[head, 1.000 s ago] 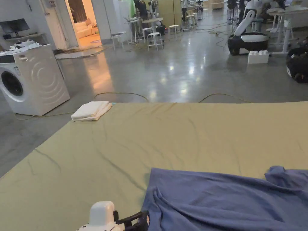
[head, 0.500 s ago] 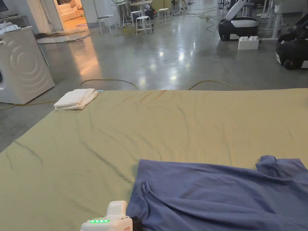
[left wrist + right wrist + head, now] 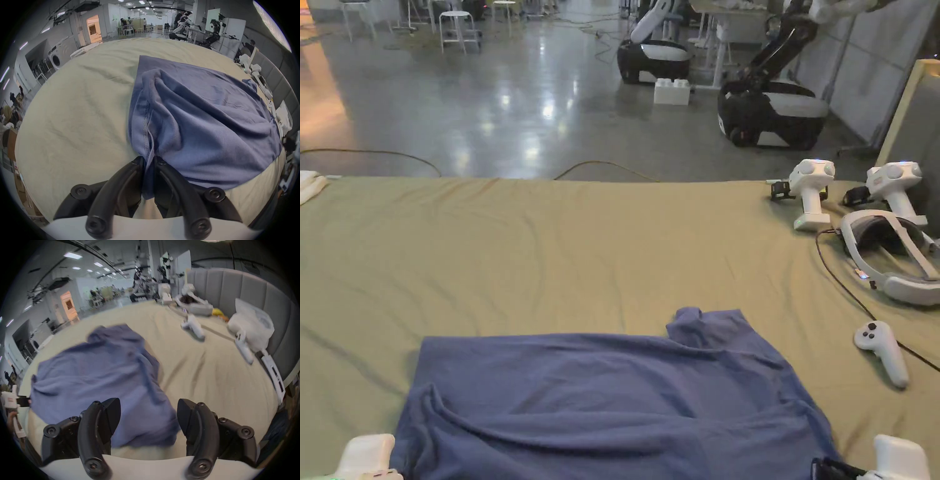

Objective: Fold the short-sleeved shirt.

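Observation:
A blue short-sleeved shirt (image 3: 600,400) lies rumpled on the olive bed sheet (image 3: 550,250), near the front edge. In the left gripper view my left gripper (image 3: 149,160) is shut on a bunched hem of the shirt (image 3: 203,121), cloth hanging down between its jaws. Its white body (image 3: 365,456) shows at the shirt's near left corner. My right gripper (image 3: 148,412) stands open, its jaws wide apart over the near right corner of the shirt (image 3: 100,379), with nothing pinched. Its white body (image 3: 897,459) sits at the bottom right.
Two white hand-held devices (image 3: 809,194), a headset (image 3: 890,259) with a black cable and a white controller (image 3: 881,350) lie on the sheet's right side. A grey headboard (image 3: 243,293) and white bags (image 3: 253,324) stand further right. Robots (image 3: 769,106) stand on the floor beyond.
The head camera has swung right, so the shirt now sits centred and the washing machine is out of frame. The right gripper's body has come into view at the shirt's right corner.

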Available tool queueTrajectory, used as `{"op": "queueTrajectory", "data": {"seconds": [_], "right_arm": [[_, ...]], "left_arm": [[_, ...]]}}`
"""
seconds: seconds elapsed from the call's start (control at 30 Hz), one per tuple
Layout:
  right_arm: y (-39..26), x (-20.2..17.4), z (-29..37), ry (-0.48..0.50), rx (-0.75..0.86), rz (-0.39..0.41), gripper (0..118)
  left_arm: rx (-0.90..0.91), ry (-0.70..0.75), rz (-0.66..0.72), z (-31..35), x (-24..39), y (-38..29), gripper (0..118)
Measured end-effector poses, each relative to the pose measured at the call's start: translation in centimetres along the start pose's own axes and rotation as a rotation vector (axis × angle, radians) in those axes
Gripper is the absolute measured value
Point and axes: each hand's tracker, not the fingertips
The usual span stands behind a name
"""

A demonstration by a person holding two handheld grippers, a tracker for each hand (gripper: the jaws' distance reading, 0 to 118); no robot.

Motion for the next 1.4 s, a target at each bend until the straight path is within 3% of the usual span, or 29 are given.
{"op": "queueTrajectory", "data": {"seconds": [0.07,0.1,0.13,0.17,0.2,0.23,0.27,0.37,0.47,0.57,0.87,0.9,0.93,0.97,1.03,1.27,1.4], "right_arm": [[-0.8,0.7,-2.9,-0.014,-0.125,-0.025,73],[-1.0,0.7,-2.6,0.006,-0.07,-0.024,69],[-0.9,0.4,-1.5,-0.002,-0.02,0.0,50],[-0.5,0.2,-1.3,-0.002,-0.046,0.003,14],[-0.4,0.3,-1.0,0.034,-0.052,0.004,6],[-0.4,0.1,-0.8,0.099,-0.039,0.011,6],[-0.5,-0.7,-0.4,-0.007,-0.046,0.054,6],[-0.4,-0.5,0.7,-0.008,-0.018,0.06,6],[-0.2,-1.0,3.5,-0.068,0.007,0.032,6],[-1.3,-1.0,6.6,-0.057,0.026,0.024,6],[-8.8,0.5,12.5,-0.059,-0.038,0.06,6],[-9.3,0.6,12.5,-0.057,-0.037,0.058,6],[-9.3,0.5,12.5,-0.05,-0.032,0.06,11],[-9.3,0.4,12.2,-0.056,-0.045,0.078,24],[-9.4,0.3,12.3,-0.111,-0.052,0.11,68],[-5.6,-0.6,19.0,0.077,0.164,0.024,67],[-3.0,-3.3,25.4,0.204,0.405,0.075,67]], "left_arm": [[-0.005,-0.004,0.007,0.0,-0.2,0.0,14],[-0.005,-0.003,0.003,-0.1,0.0,0.1,14],[-0.005,0.001,-0.006,-0.2,0.1,0.0,14],[0.0,0.016,-0.022,-0.2,0.2,0.0,14],[0.001,0.025,-0.033,-0.2,0.4,-0.1,14],[0.004,0.033,-0.042,-0.1,0.7,-0.1,11],[0.006,0.037,-0.051,0.3,0.7,-0.1,8],[0.195,-0.048,-0.02,4.4,-0.3,-1.3,7],[0.203,-0.091,0.047,7.8,-2.2,-2.4,7],[0.166,-0.136,0.13,10.3,-3.6,-4.8,7],[0.055,-0.139,0.082,12.9,-4.9,-13.3,7],[0.069,-0.145,0.085,12.7,-5.0,-13.5,10],[0.079,-0.145,0.096,12.7,-5.0,-13.6,25],[0.087,-0.134,0.107,12.7,-5.0,-13.6,46],[0.113,-0.12,0.107,13.3,-5.0,-13.3,90],[0.542,-0.109,-0.011,24.4,-2.4,-10.6,93],[0.822,-0.103,-0.041,31.6,0.6,-9.7,93]]}}
